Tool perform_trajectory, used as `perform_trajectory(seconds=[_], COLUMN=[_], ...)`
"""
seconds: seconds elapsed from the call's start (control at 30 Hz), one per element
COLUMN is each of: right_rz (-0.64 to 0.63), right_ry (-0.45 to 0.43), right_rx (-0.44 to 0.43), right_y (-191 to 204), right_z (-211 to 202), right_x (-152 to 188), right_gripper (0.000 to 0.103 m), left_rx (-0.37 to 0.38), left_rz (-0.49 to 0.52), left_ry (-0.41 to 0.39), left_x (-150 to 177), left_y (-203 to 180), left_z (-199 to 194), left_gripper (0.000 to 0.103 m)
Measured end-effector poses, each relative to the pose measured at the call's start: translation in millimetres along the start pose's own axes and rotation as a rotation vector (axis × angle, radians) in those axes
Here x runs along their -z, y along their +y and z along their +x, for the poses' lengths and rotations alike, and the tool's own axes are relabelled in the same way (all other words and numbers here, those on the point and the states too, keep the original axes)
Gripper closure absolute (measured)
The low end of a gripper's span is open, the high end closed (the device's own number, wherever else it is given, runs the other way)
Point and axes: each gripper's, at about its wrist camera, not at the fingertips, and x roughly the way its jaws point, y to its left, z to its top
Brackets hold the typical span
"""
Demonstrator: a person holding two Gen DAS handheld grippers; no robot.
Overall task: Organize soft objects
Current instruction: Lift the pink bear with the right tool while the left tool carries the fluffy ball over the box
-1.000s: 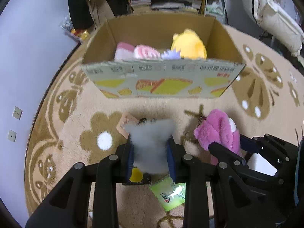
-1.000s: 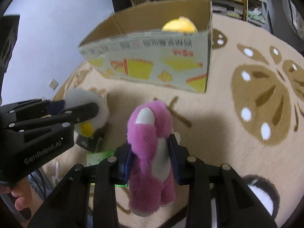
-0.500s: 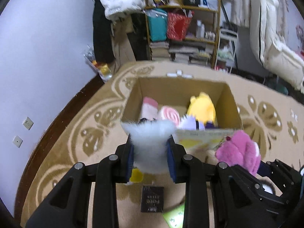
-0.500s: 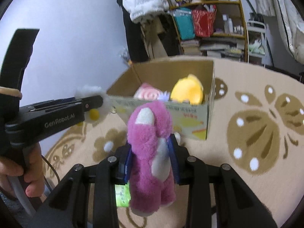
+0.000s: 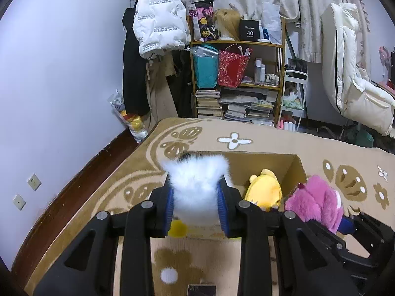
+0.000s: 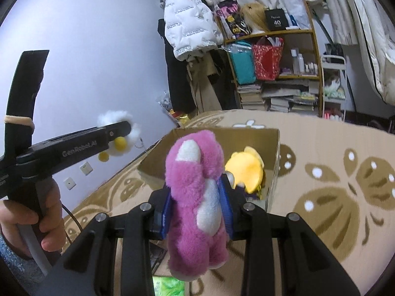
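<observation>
My left gripper [image 5: 196,207] is shut on a white fluffy plush [image 5: 196,185] with a yellow pompom, held in the air at the near left of an open cardboard box [image 5: 295,165]. My right gripper [image 6: 197,212] is shut on a pink plush bear [image 6: 195,185], raised in front of the box [image 6: 272,148]. A yellow plush [image 5: 265,191] lies inside the box and also shows in the right wrist view [image 6: 245,170]. In the right wrist view the left gripper [image 6: 116,133] and its white plush [image 6: 116,118] hang at the left. The pink bear [image 5: 314,203] appears at the right in the left wrist view.
The box stands on a beige carpet [image 5: 271,143] with brown flower patterns. A cluttered bookshelf [image 5: 237,83], hanging coats [image 5: 158,32] and a white chair [image 5: 350,74] stand behind. A green packet [image 6: 167,286] and a dark tag [image 5: 201,289] lie on the carpet.
Both grippers have lifted their plush toys off the carpet and moved up and toward the box; the views now look over its rim.
</observation>
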Motion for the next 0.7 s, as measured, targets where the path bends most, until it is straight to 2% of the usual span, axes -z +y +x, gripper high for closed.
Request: perform_trajectory(seconds=[0.3,0.7], right_rz=[-0.035,-0.059], right_ry=[-0.026,-0.007], right_rx=[0.016,0.009], right_y=[-6,-17], right_z=[21,58], right_x=[-14,-27], right_gripper=[0.067,0.066], left_rx=[-0.003,-0.065], left_rz=[0.007,-0.016], left_ry=[-0.004,0.051], left_x=[-4,6], left_y=[-1,5], left_z=[21,61], left_gripper=[0.074,0.073])
